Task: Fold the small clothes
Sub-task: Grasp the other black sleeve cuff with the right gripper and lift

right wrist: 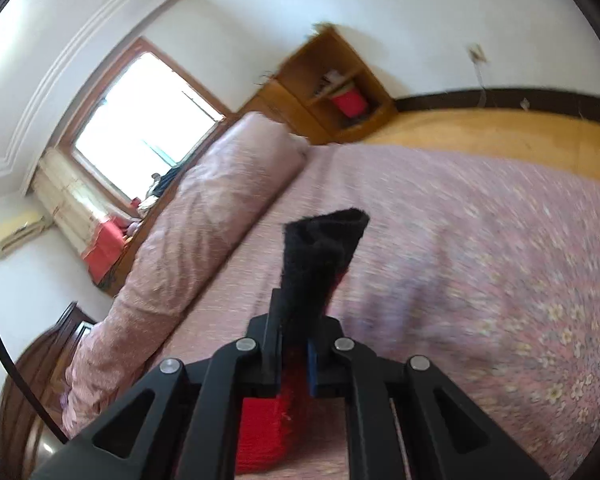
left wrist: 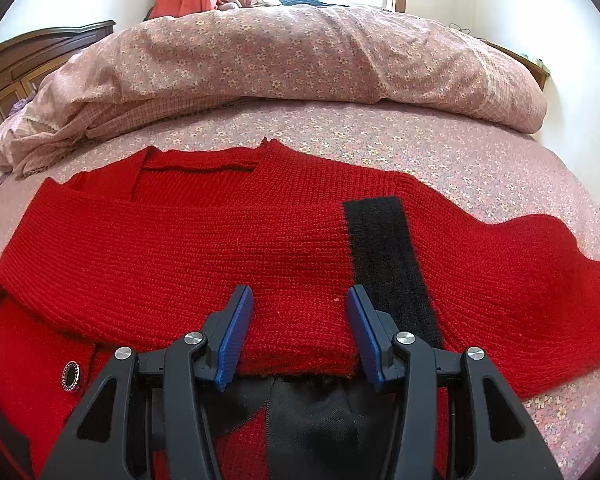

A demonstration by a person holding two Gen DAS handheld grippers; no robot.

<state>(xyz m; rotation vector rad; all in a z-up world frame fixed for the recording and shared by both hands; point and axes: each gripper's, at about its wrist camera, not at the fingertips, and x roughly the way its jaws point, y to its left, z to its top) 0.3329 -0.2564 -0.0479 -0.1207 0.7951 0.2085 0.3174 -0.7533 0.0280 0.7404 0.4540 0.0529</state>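
Observation:
A red knitted sweater (left wrist: 204, 264) lies spread on the bed, one sleeve folded across its body and ending in a black cuff (left wrist: 384, 256). A round button (left wrist: 71, 375) shows at its lower left. My left gripper (left wrist: 300, 300) stands open low over that folded sleeve, blue pads (left wrist: 236, 332) on either side of a strip of red knit without squeezing it. In the right wrist view my right gripper (right wrist: 300, 312) is shut on the other sleeve's black cuff (right wrist: 324, 240), lifted off the bed. The red sleeve (right wrist: 260, 424) hangs below the jaws.
A rolled floral duvet (left wrist: 300, 60) lies across the far side of the bed, and pink floral sheet (left wrist: 460, 152) shows around the sweater. A dark wooden headboard (left wrist: 20, 64) is at the left. A wooden shelf unit (right wrist: 332, 88) and yellow floor (right wrist: 500, 128) lie beyond the bed.

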